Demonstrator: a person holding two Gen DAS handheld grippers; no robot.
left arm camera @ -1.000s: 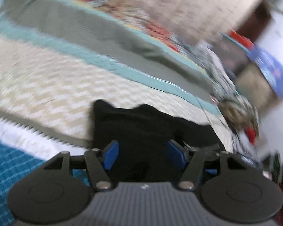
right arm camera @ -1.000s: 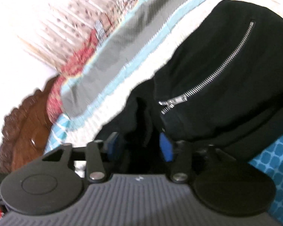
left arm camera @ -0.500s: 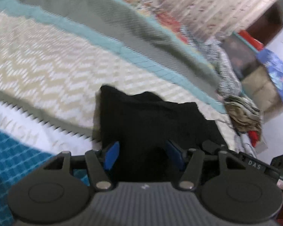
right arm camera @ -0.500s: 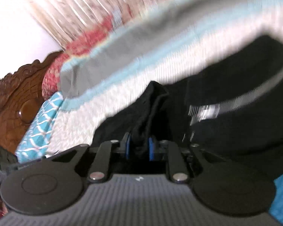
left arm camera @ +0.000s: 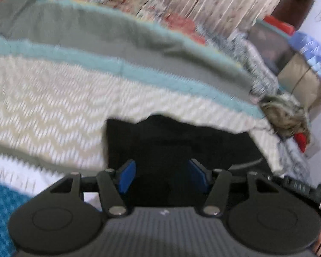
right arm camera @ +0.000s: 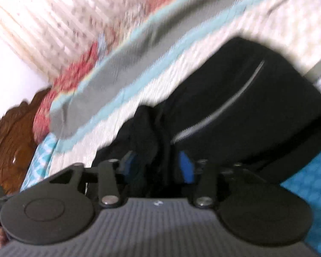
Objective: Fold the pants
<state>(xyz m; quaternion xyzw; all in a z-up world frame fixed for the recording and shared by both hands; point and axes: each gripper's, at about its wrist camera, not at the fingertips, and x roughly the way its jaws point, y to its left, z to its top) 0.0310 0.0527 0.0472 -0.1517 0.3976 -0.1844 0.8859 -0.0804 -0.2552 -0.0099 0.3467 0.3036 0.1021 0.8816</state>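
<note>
Black pants [left arm camera: 171,141] lie on a zigzag-patterned bedspread [left arm camera: 53,98]. In the left wrist view my left gripper [left arm camera: 162,178] hovers low over one end of the pants, its blue pads apart with the cloth flat beneath them and nothing pinched. In the right wrist view the pants [right arm camera: 256,107] show a silver pocket zipper [right arm camera: 224,109]. My right gripper [right arm camera: 157,168] sits at a bunched fold [right arm camera: 145,132] of the cloth. Its jaws are opening; the fold stands between the pads, which no longer press it. Both views are blurred.
A grey and teal blanket [left arm camera: 96,36] crosses the bed behind the pants. A heap of clothes [left arm camera: 284,115] lies at the bed's right edge, with a cardboard box [left arm camera: 301,79] beyond. A carved wooden headboard [right arm camera: 10,132] stands at the left in the right wrist view.
My right gripper closed on the bunched fold half a second ago and has now spread its pads again. The left gripper kept its opening while sliding sideways over the pants.
</note>
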